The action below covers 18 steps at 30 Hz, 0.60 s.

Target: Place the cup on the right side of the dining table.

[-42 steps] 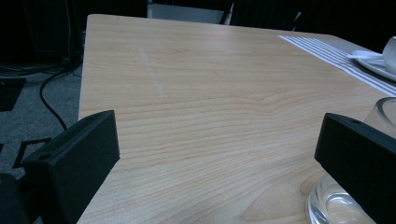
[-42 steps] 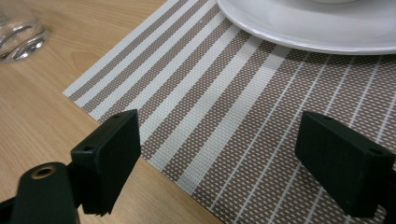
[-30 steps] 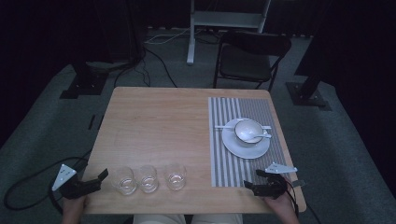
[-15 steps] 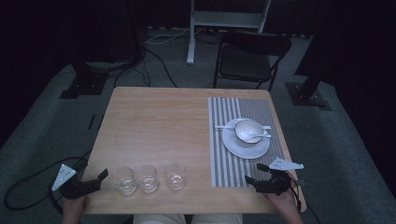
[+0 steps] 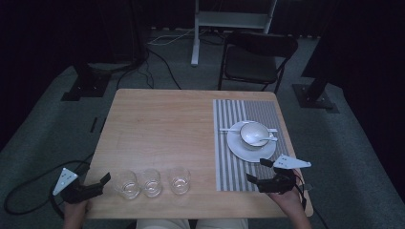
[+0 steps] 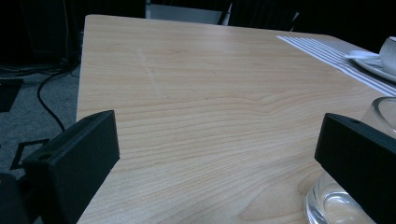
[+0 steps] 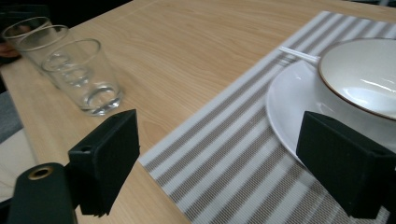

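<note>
High view: the table (image 5: pixel 162 124) carries three clear glass tumblers in a row along its 6 o'clock edge, the left one (image 5: pixel 128 184), the middle one (image 5: pixel 151 182) and the right one (image 5: pixel 179 180), standing upright and just beside one another. At 3 o'clock lies one striped placemat (image 5: pixel 234 157), and on it one white plate (image 5: pixel 239 148) holding one white bowl (image 5: pixel 253 133) with one spoon (image 5: pixel 267 140) resting inside; what looks like a second utensil lies across the plate behind the bowl, too small to name. It reads as a place setting, with the tumblers lined up within easy reach.

The left gripper (image 5: pixel 100 182) sits at the 7 o'clock corner, jaws spread wide and empty, aimed at the left tumbler just beside it, probably to take it first. The right gripper (image 5: pixel 258 172) rests over the placemat's near edge at 5 o'clock, jaws likewise apart and holding nothing, pointing toward the plate. In the left gripper view the nearest tumbler (image 6: pixel 327 205) stands partly behind the right-hand jaw.
</note>
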Tool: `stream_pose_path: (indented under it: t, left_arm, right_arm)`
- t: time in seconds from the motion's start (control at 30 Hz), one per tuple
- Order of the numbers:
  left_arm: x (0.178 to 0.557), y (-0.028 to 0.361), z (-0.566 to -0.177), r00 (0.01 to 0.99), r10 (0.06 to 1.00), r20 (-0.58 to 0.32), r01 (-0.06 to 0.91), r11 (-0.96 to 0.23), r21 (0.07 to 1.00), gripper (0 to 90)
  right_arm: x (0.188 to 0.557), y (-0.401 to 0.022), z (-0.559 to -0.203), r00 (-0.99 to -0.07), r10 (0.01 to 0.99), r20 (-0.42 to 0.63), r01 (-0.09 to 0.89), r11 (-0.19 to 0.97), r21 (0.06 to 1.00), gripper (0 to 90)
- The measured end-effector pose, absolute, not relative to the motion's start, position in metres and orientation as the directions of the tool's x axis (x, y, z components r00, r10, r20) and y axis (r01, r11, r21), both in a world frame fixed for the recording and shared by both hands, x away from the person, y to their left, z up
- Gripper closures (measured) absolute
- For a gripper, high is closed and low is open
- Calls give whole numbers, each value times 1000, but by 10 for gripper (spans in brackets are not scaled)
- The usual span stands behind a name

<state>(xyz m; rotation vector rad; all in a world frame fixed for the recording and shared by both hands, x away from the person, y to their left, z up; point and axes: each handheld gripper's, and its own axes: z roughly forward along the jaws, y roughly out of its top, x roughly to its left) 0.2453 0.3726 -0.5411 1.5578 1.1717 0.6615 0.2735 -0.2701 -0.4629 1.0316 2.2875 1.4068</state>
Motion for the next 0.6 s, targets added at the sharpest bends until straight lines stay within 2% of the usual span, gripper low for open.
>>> stream_pose_path:
  t: [0.6]
  left_arm:
    - [246,374,-541,381,912,-151,351,8,936,2]
  right_arm:
    - [291,-205,-466,-817,562,129,387,370,844,128]
